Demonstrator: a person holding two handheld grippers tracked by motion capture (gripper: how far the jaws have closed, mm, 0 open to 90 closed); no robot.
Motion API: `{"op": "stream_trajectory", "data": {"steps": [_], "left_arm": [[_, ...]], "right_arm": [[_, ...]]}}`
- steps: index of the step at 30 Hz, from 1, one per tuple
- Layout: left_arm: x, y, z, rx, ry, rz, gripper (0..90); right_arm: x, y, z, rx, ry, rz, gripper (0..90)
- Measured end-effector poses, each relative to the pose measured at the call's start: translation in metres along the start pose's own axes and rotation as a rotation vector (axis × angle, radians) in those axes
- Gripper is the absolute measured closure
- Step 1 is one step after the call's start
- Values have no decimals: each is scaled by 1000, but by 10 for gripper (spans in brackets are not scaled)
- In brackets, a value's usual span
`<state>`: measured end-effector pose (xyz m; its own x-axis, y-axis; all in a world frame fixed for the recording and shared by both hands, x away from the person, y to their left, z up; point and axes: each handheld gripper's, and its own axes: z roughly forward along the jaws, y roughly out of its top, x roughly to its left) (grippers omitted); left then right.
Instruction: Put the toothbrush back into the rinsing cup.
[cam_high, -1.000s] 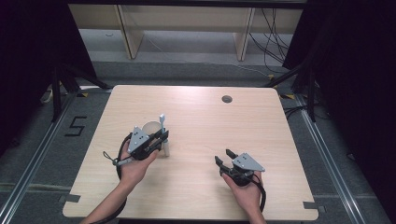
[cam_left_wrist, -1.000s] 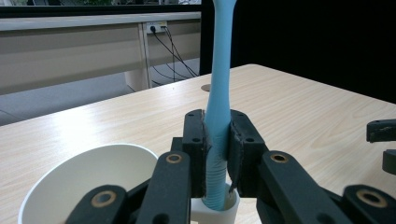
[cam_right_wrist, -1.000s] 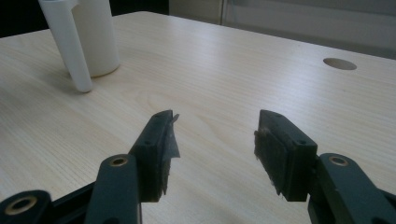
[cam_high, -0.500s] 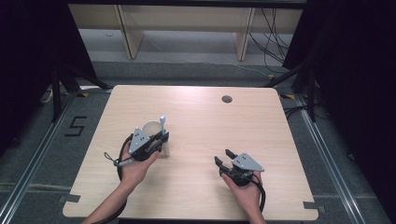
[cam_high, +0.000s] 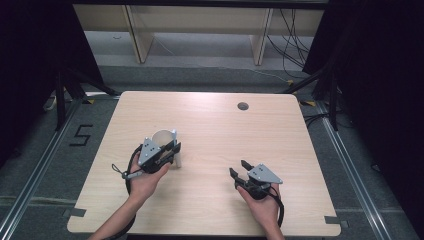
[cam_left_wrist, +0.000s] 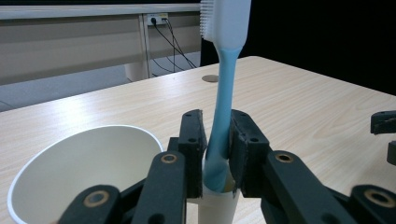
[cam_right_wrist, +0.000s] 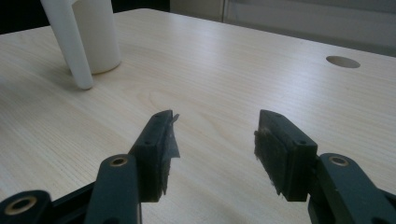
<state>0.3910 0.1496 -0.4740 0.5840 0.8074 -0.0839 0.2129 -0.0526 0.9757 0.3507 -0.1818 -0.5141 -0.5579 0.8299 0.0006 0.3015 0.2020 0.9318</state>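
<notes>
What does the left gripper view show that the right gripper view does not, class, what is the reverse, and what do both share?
Left gripper view alone: the left gripper shut on a blue toothbrush, its white bristle head up, beside the open mouth of a paper cup.

Right gripper view alone: the right gripper with jaws open and empty, and a white tube standing beside the cup's outer wall.

Both: the pale wooden table and its round cable hole.

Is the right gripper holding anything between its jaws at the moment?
No, the right gripper stands open, with bare table between its jaws.
</notes>
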Motion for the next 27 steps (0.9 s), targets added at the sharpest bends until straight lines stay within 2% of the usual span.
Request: {"op": "stream_trajectory", "data": {"steps": [1,2,3,5,6,7,9,10,12,13,14,16,18,19,20,21,22,27], "left_arm": [[0,0,1,-10,-11,-12,722],[0,1,-1,3,-2,-5,698],[0,1,-1,0,-2,-6,658],[0,2,-1,-4,-2,-6,644],[-1,1,-1,-11,-7,-16,610],[0,2,-3,-8,1,2,588],[0,2,-3,-11,-9,-7,546],[0,3,-5,-5,-2,5,529],[0,3,-5,-7,-6,6,516],[-1,3,-5,-13,-18,-8,486],[-1,4,-7,-7,-15,-1,486],[-4,3,-9,-4,-36,-24,466],[-6,3,-10,-9,-58,-42,449],[-11,3,-12,-11,-79,-94,442],[-1,6,-14,-26,-15,32,438],[-1,6,-14,-26,-15,32,438],[-1,7,-16,-21,-16,50,438],[1,8,-24,-20,-20,59,424]], "right_arm": [[1,0,-1,8,-4,12,474],[2,0,0,4,-7,14,473],[0,0,1,-5,4,-11,474],[0,0,1,-4,3,-7,473],[1,0,1,-2,3,-4,473],[-1,0,2,-18,-12,-30,473],[0,0,1,-5,-4,-9,473],[0,0,1,-5,1,-11,473],[1,0,1,-3,0,-8,473],[0,0,2,-17,4,-15,473],[0,0,2,-17,4,-15,473],[0,-1,2,-17,-4,-14,473],[-1,-1,2,-11,10,-16,473],[-1,0,2,-11,14,-16,473],[-1,0,3,-14,9,-16,473],[0,0,3,-14,8,-13,473],[0,0,3,-14,8,-13,473],[0,-1,3,-11,11,-6,472]]}}
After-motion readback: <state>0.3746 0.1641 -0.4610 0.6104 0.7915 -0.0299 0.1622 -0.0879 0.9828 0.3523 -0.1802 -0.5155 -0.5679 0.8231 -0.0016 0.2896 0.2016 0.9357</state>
